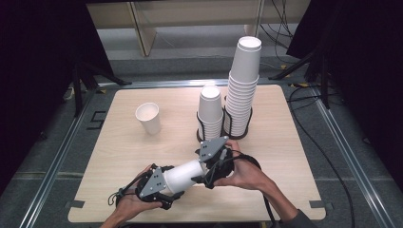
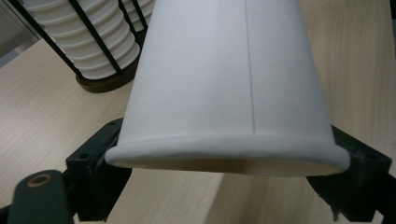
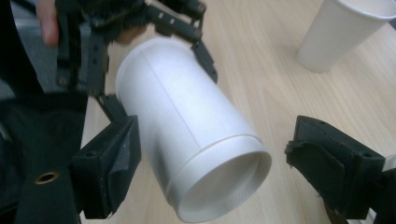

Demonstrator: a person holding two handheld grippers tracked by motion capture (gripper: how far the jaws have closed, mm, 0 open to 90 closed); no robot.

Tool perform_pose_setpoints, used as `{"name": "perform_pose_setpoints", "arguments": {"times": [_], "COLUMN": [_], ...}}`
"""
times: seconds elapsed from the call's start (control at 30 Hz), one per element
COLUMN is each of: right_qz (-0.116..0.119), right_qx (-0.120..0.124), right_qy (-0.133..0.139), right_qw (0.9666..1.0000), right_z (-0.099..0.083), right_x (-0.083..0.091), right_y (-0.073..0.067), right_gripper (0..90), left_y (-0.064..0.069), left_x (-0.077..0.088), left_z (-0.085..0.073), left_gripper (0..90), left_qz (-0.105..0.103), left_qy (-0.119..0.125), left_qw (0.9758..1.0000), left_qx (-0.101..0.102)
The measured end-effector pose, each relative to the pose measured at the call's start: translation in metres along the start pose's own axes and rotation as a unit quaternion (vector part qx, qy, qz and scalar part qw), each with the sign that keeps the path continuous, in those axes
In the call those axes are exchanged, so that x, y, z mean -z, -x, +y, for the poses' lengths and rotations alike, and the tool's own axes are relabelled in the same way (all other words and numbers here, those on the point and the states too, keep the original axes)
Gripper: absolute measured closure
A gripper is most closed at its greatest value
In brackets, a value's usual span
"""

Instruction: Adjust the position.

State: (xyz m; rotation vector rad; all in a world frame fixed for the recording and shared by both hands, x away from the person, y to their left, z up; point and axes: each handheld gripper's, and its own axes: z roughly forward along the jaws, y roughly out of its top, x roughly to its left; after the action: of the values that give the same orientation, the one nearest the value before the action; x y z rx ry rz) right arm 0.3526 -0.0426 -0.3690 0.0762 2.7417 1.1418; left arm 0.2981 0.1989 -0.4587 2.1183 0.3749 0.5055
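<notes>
The paper cup (image 1: 183,175) lies on its side in the air just above the near part of the wooden table (image 1: 123,156), in front of the two black wire holders, and it is held between the person's two hands. The left gripper (image 1: 159,187) has it by the rim end: in the left gripper view the cup (image 2: 224,88) fills the frame, its rolled rim squashed into a flattened oval between the two black jaws, which press on it from either side, so this claw is clamped on the cup at a fairly narrow setting. The right gripper (image 1: 209,168) sits at the cup's other end, the end nearer the holders. In the right gripper view the cup's base (image 3: 219,186) points toward the camera and lies between the jaws; one jaw is right against the cup wall, the other stands clear with bare table showing in the gap — this claw is wide open and grips nothing. Behind the cup, the short stack of cups (image 1: 210,111) stands in its holder, the tall stack (image 1: 243,85) just beside it to the right. Well to the left of the short stack — apart from everything else — a single upright cup (image 1: 148,118) stands on the table.
</notes>
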Motion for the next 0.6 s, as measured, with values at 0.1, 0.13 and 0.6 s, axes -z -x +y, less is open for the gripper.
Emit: {"name": "perform_pose_setpoints", "arguments": {"times": [0.1, 0.13, 0.6], "right_qz": [-0.007, -0.004, 0.020], "right_qx": [0.015, 0.040, 0.119], "right_qy": [-0.035, -0.040, -0.120], "right_qw": [0.9992, 0.9984, 0.9854], "right_z": [0.003, 0.004, 0.002], "right_x": [-0.005, -0.009, -0.036], "right_y": [-0.009, -0.009, -0.023], "right_gripper": [17.5, 17.6, 17.9], "left_y": [0.000, 0.001, 0.006], "left_x": [0.001, 0.000, 0.004], "left_z": [0.002, 0.002, 0.008], "left_gripper": [13.4, 13.4, 13.3], "left_qz": [-0.007, -0.010, -0.033], "left_qy": [-0.011, -0.006, -0.038], "left_qw": [0.9999, 0.9999, 0.9967], "left_qx": [-0.011, -0.011, -0.064]}}
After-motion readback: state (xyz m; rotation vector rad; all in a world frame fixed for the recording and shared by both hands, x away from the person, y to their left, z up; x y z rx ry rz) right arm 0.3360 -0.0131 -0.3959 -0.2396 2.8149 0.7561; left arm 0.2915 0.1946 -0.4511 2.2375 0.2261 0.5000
